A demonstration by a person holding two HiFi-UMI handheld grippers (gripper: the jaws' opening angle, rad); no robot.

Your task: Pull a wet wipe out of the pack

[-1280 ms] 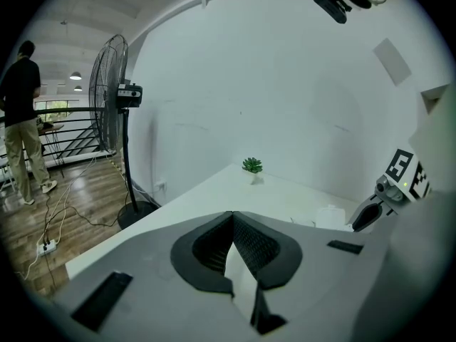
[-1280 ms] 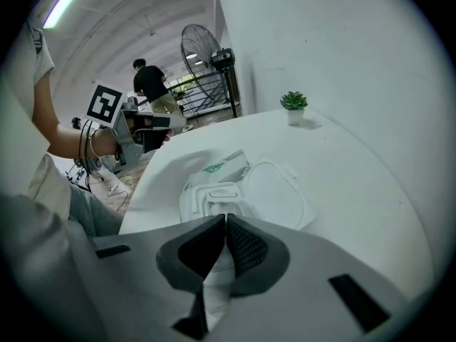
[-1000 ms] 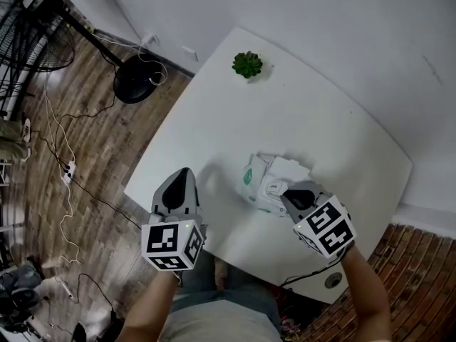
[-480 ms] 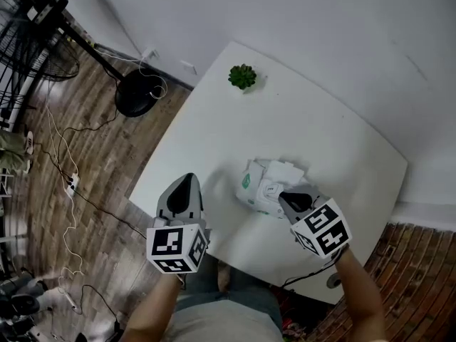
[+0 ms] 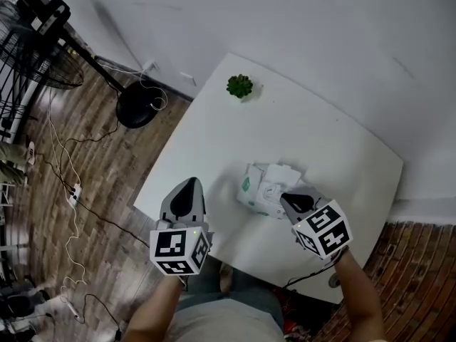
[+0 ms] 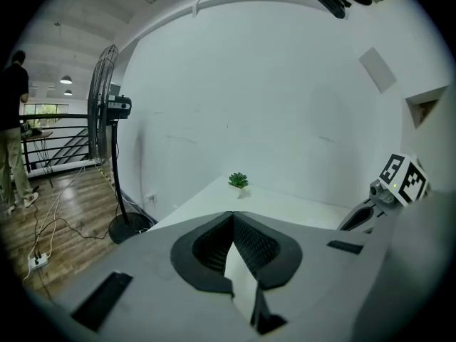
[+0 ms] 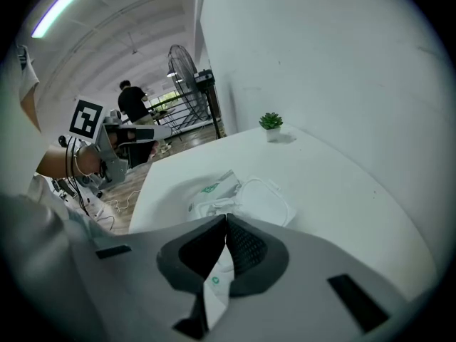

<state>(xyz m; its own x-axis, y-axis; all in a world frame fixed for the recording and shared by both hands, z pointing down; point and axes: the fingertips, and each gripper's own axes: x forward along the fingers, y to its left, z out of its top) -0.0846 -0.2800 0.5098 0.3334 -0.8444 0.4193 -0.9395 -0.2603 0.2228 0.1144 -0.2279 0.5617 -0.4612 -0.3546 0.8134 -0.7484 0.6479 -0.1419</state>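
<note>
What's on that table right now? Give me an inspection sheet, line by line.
Surface: white table, mostly bare.
Job's things: wipe pack near the front edge, white material showing on top.
Clutter: small potted plant at the far corner.
Grippers: left gripper shut, empty, left of the pack; right gripper shut, tips at the pack, pinch on a wipe not confirmable.
Cables: cords and a power strip on the wood floor.
Surroundings: standing fan, white wall, a distant person.
</note>
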